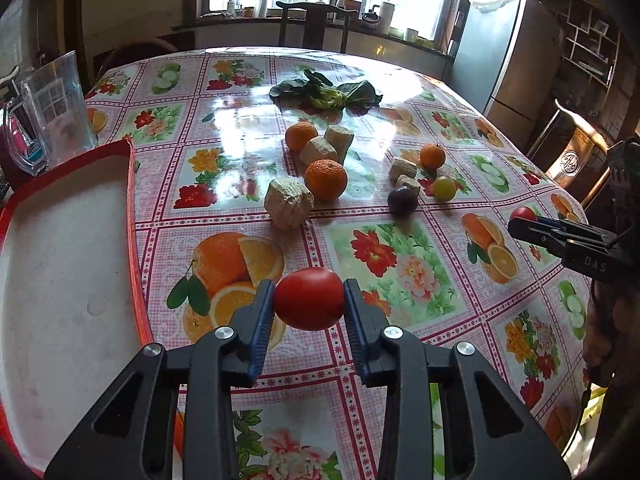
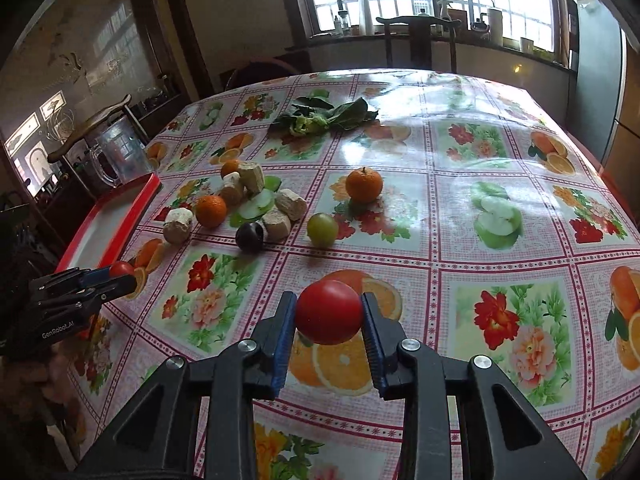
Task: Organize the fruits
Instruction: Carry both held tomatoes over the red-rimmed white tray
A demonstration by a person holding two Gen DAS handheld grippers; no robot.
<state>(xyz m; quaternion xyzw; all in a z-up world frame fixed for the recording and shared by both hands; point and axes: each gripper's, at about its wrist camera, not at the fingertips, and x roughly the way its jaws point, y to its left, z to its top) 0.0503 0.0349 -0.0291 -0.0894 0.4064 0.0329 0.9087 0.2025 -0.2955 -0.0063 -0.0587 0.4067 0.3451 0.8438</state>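
**Two tomatoes gripped, tray is the drop spot**

Left wrist view: left gripper (image 1: 309, 300) is clamped on a red tomato (image 1: 309, 299), both blue pads pressing its sides, fruit sitting at the fingertips above the tablecloth (image 1: 400, 264). The red-rimmed tray (image 1: 132, 184) lies just to the left w/ a bare white floor. My read: next is carry left over the rim, lower, then let go. Keep the squeeze light, since tomato skin likely bruises. The grip is near the pad tips, so avoid jerks & keep the fruit level. Clear the rim before descending. The right gripper (image 1: 520, 222) shows at the far right edge, closed on a second tomato (image 1: 522, 213).

Right wrist view: the right gripper holds that second tomato dead centre between its pads, off the cloth. The tray sits far left, past the left gripper, so prob. better to let the left side place first & avoid crossing paths. Still on the table: oranges (image 2: 363, 185), a green fruit (image 2: 322, 229), a dark plum-like fruit (image 2: 249, 237), pale cut chunks (image 2: 291, 205) & leafy greens (image 2: 320, 118). Route low-risk: pass on the near side of that cluster so nothing rolls.
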